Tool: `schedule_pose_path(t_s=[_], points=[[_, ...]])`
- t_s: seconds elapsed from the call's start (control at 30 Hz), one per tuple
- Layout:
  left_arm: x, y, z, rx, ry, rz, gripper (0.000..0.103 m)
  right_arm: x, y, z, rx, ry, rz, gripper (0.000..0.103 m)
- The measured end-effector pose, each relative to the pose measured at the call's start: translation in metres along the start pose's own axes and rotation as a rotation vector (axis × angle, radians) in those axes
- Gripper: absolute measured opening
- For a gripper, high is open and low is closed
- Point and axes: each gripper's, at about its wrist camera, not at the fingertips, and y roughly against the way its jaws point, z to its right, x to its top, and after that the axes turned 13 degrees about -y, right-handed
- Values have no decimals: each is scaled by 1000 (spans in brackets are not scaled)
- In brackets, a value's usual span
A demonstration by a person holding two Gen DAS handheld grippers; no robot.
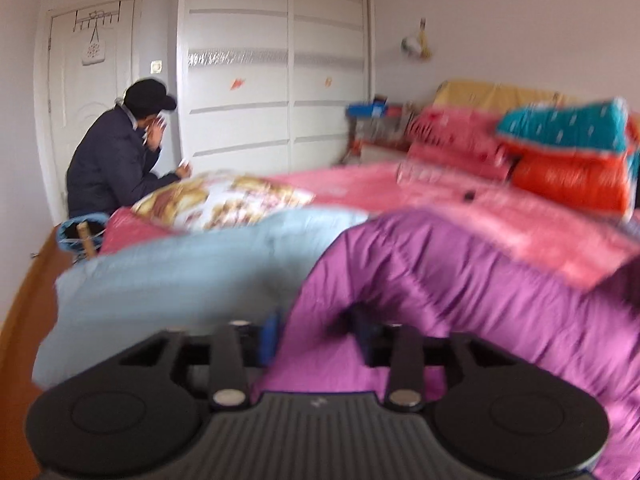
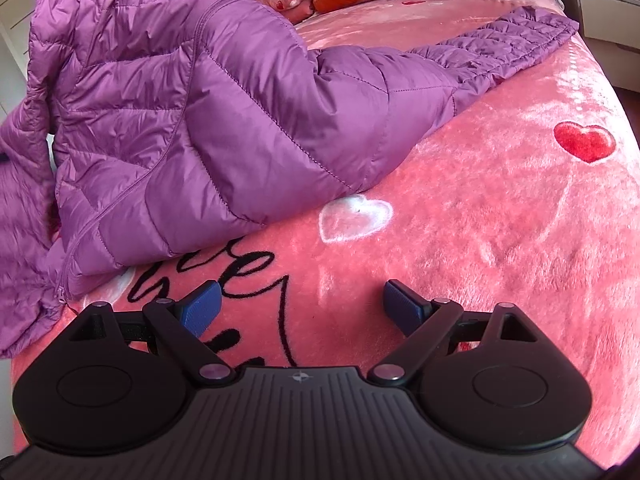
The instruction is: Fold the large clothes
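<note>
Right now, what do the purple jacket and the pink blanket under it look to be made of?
Purple jacket: thin synthetic shell, probably nylon or polyester, with a slight sheen, stitched into puffy quilted panels, so likely padded. Pink blanket: plush fleece, apparently; short fuzzy pile that catches light in streaks, printed with hearts.

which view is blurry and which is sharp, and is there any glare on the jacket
Left wrist view: smeared by motion blur, so the purple jacket, the pillows and the left claw all look soft. Right wrist view: sharp, with the jacket's stitching and the pink blanket crisp, a soft daylight sheen on the shiny fabric, and fisheye bending at the edges.
</note>
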Motion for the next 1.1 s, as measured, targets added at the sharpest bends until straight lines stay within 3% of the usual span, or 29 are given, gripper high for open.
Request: schedule_pose_path(t_s=[0.13,0.3,0.57,0.73,0.83,0.97,1.1], points=[[-25,8,-10,-18,9,-49,78,-1,1,-2,0,1,1,103],[-49,36,-26,-22,-20,-82,89,-1,4,-3,2,-1,1,103],[-103,98,-39,-82,-42,-159,89,4,12,1,10,-19,11,103],[-127,130,-13,-236,3,-177,87,6,19,3,0,-34,29,103],[-125,131,17,-337,29,-161,87,7,23,4,-4,-38,34,103],[-127,117,52,-480,137,-176,87,8,28,11,-3,-43,33,103],[-133,96,85,-504,172,-162,83,11,33,15,8,-56,32,103]])
